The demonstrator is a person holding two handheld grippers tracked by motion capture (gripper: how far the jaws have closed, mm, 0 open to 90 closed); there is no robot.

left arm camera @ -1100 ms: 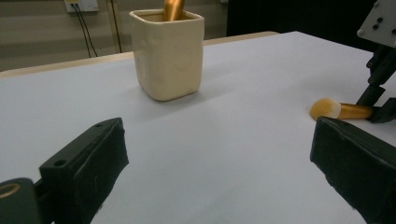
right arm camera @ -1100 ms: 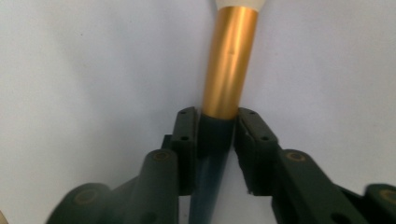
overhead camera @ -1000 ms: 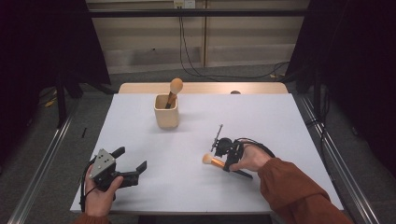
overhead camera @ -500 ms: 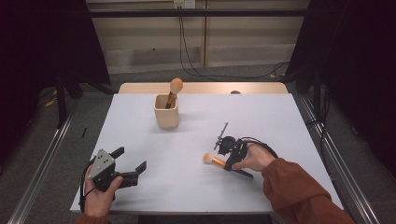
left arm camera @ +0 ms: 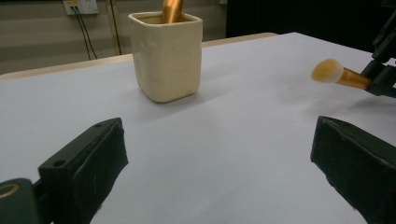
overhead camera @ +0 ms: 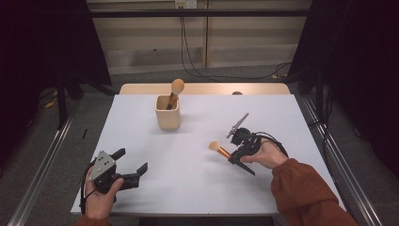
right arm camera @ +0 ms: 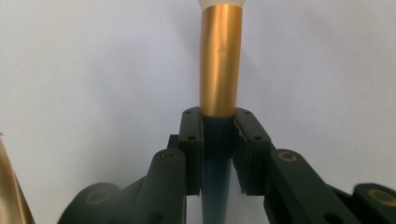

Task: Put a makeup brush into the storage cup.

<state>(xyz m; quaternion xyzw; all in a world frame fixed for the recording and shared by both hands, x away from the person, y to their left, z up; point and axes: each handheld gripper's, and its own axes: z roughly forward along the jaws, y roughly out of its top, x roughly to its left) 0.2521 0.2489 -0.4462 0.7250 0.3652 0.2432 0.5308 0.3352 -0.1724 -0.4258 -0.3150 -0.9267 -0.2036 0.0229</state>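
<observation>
Right gripper view looks straight along the brush (right arm camera: 221, 60): the black fingers (right arm camera: 191, 149) are closed on its dark handle just below the gold ferrule, so the bristle end sticks out well clear of the grip and can lead the way into a container. In the high view the right gripper (overhead camera: 237, 153) holds that brush (overhead camera: 219, 149) above the white counter (overhead camera: 291, 122), right of centre, with the pale bristle head pointing left and a little toward the far side, roughly at the cream cup (overhead camera: 167, 112). Gripping low on the handle likely leaves enough length free to drop into the cup without the fingers fouling its rim

The cup stands upright near the far middle of the counter, well apart from both hands, and already carries a second brush (overhead camera: 174, 92) leaning out of it, bristles up; that suggests the brushes are being gathered there, heads upward

The left gripper (overhead camera: 129, 165) rests at the near left corner, its fingers (left arm camera: 84, 163) spread wide with nothing between them. In the left gripper view it faces the cup (left arm camera: 166, 53), probably parked out of the way, ready to steady the cup if the incoming brush nudges it
</observation>
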